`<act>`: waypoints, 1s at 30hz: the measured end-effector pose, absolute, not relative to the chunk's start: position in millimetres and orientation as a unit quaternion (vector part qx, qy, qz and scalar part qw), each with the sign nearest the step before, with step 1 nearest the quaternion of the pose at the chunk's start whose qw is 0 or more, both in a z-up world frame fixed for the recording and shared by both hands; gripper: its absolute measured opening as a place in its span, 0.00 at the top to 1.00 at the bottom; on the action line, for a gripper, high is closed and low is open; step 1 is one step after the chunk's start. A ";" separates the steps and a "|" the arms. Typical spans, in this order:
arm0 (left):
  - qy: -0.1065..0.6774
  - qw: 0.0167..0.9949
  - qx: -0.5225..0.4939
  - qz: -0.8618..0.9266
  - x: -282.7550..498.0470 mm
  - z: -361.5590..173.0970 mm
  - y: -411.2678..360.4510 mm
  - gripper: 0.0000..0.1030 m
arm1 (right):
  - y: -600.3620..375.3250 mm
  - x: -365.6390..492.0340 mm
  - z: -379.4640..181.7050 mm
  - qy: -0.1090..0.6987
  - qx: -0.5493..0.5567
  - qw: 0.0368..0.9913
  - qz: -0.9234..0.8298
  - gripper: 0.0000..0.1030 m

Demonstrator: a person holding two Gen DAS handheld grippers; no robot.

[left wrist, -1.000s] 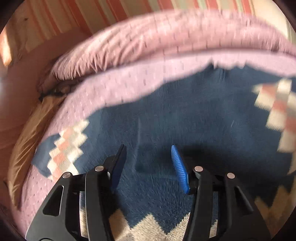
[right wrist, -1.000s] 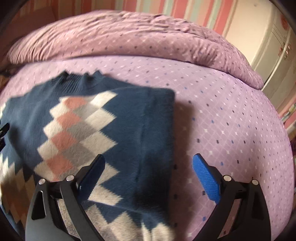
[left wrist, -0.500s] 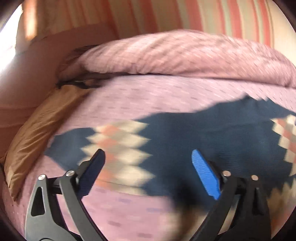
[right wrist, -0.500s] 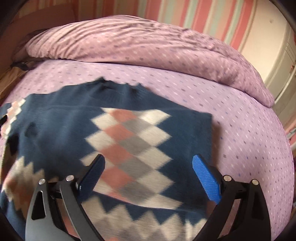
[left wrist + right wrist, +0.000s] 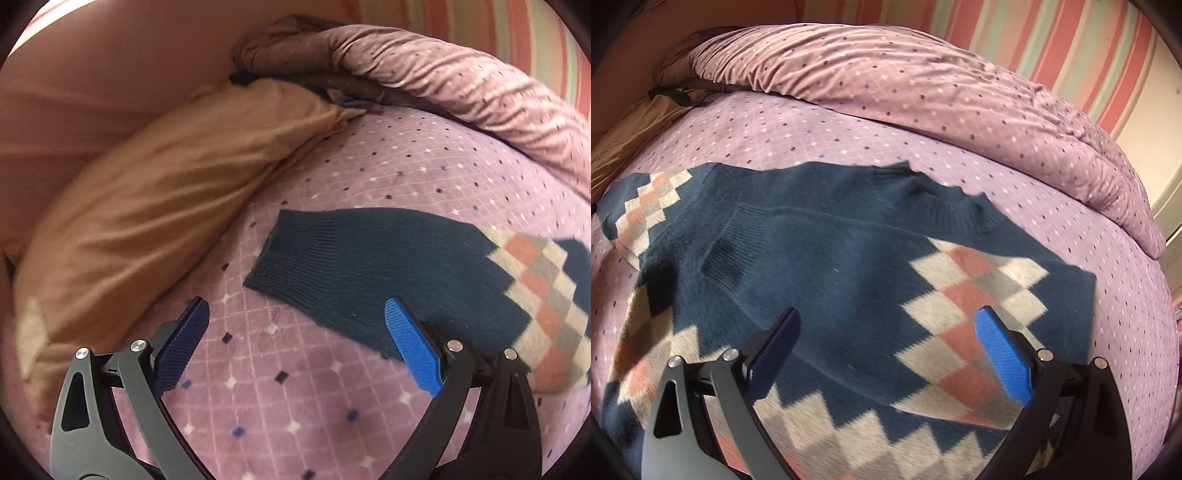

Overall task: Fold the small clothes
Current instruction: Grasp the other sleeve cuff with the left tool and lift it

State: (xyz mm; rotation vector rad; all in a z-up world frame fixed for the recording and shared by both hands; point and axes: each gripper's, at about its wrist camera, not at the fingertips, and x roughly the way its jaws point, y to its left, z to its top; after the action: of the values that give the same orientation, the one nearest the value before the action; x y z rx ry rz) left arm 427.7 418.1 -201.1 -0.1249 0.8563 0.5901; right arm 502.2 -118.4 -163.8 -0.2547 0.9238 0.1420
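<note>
The navy argyle sweater (image 5: 849,266) is lying flat on the purple bedspread (image 5: 1126,295), one sleeve already folded across its chest; the other sleeve (image 5: 369,273) is stretching outward, waiting its turn. The left gripper (image 5: 295,343) is hovering wide open just beside that cuff, gripping nothing; the right gripper (image 5: 886,350) is hanging wide and empty above the sweater's body

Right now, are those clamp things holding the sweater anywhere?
No. The left gripper and right gripper are both open, holding nothing; the sweater lies loose on the bed.
</note>
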 end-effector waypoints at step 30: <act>0.398 0.887 -0.089 0.216 461.2 -196.9 429.9 0.93 | -13.4 459.2 -139.6 0.412 -0.043 0.898 0.145 0.07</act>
State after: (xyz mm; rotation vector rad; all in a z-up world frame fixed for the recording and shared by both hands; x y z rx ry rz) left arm 461.2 429.9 -196.9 -0.1847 0.8271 0.4487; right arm 459.2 -13.4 -139.6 -0.0897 0.8534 0.3009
